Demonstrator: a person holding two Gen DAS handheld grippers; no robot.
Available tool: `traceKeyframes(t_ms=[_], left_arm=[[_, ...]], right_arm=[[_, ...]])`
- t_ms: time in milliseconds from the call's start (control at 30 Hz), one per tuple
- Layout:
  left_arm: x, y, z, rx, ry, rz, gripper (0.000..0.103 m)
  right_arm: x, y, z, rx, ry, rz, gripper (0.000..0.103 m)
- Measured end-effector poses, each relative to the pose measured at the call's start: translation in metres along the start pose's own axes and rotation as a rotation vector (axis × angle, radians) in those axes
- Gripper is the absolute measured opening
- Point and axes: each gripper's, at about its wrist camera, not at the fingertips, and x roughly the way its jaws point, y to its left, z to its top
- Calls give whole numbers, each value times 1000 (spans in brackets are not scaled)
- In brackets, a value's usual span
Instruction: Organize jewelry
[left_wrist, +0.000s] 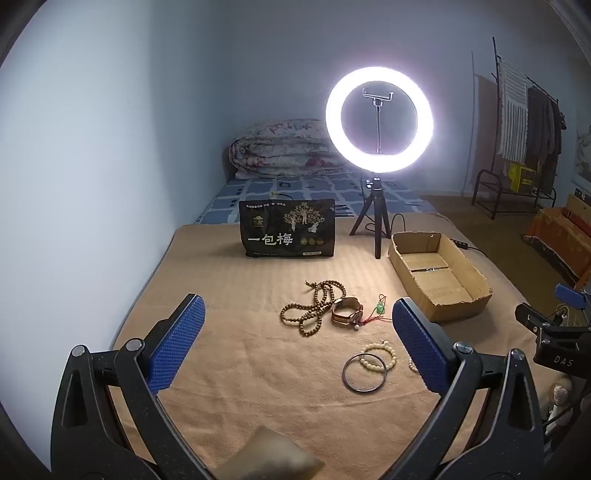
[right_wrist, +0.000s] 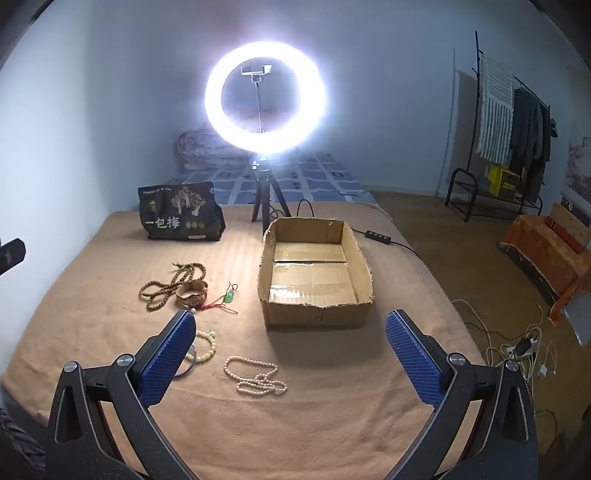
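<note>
Both the left tongs (left_wrist: 299, 343) and right tongs (right_wrist: 291, 354) gape empty above the bed (right_wrist: 92, 332), its pearl necklace (right_wrist: 255, 376) near the cardboard box (right_wrist: 317, 314).

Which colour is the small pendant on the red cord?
Green; the small pendant shows best in the right wrist view.

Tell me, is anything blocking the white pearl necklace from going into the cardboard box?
Nothing visible blocks it. The pearl necklace lies on bare blanket in front of the cardboard box, which looks empty. Only the box's near wall must be cleared. The right gripper hangs open above, nothing between it and the necklace.
</note>
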Motion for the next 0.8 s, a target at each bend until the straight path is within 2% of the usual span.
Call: traceKeyframes(t_ms=[800], left_arm=[[0,3,6,10,-10,5,103]], right_arm=[[-1,2,1,-14,-10,-8,102]])
